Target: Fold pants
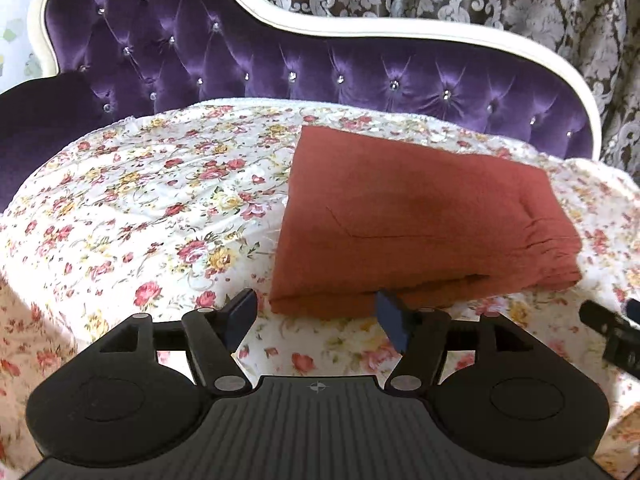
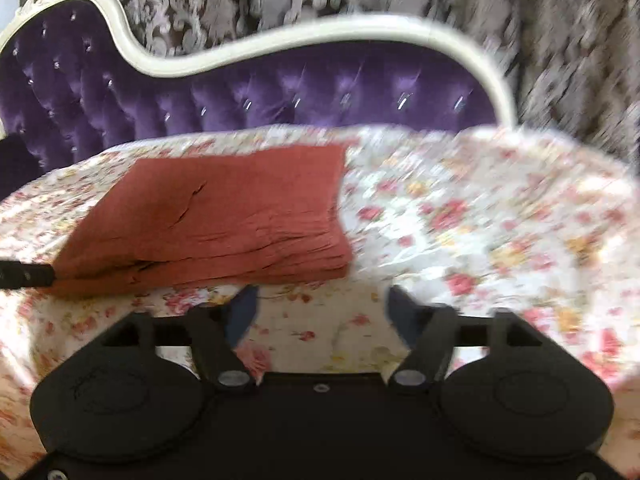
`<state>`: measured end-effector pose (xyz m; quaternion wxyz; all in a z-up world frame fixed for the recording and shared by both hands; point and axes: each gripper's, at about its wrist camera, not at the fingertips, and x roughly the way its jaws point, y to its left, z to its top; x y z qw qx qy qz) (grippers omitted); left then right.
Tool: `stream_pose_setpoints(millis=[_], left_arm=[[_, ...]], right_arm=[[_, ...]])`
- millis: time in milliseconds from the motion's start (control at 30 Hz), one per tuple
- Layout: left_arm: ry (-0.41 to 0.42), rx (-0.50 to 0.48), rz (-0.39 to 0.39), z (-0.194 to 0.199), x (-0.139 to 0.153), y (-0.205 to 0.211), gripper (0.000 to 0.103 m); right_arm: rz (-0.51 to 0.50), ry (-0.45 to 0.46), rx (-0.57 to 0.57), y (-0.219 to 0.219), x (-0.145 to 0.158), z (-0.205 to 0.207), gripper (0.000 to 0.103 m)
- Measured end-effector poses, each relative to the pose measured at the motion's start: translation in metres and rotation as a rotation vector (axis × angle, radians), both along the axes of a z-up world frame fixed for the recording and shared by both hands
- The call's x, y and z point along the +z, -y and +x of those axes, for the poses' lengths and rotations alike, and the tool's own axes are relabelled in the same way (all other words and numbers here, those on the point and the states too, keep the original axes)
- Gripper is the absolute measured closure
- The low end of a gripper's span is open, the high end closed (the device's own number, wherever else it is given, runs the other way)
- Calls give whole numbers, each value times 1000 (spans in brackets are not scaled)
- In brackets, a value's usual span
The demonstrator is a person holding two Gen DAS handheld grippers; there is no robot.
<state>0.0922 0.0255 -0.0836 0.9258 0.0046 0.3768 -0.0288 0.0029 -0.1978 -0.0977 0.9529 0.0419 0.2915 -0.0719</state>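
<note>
The red pants [image 1: 420, 224] look soft, light and floppy, so pinch the thick folded edge; left tongs [image 1: 318, 322] and right tongs [image 2: 320, 314] are both wide and empty.

Right wrist view is smeared with motion blur, so the floral bedspread [image 2: 480, 216] and patterned curtain [image 2: 560, 40] lose their detail. In the left wrist view, the right gripper [image 1: 612, 330] is cut off by the edge.
</note>
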Motion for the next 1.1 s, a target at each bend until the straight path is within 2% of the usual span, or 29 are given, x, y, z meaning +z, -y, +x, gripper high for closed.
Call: stream_pose_setpoints(millis=[100, 233, 367, 400, 500, 700, 1100], left_arm=[[1, -19, -10, -11, 4, 4, 35], [12, -13, -8, -26, 7, 9, 34], [8, -8, 31, -39, 10, 16, 34], [21, 2, 60, -43, 11, 19, 34], [38, 8, 130, -53, 14, 25, 34], [-20, -25, 60, -62, 16, 24, 34], [-39, -3, 35, -72, 16, 22, 34]], right_arm=[[-81, 79, 13, -12, 4, -22, 17], [-80, 71, 47, -21, 6, -35, 19], [-22, 46, 55, -21, 7, -40, 24], [4, 36, 56, -20, 8, -40, 28], [70, 26, 44, -17, 13, -45, 28], [100, 18, 37, -18, 27, -52, 28], [31, 32, 89, -38, 38, -56, 28]])
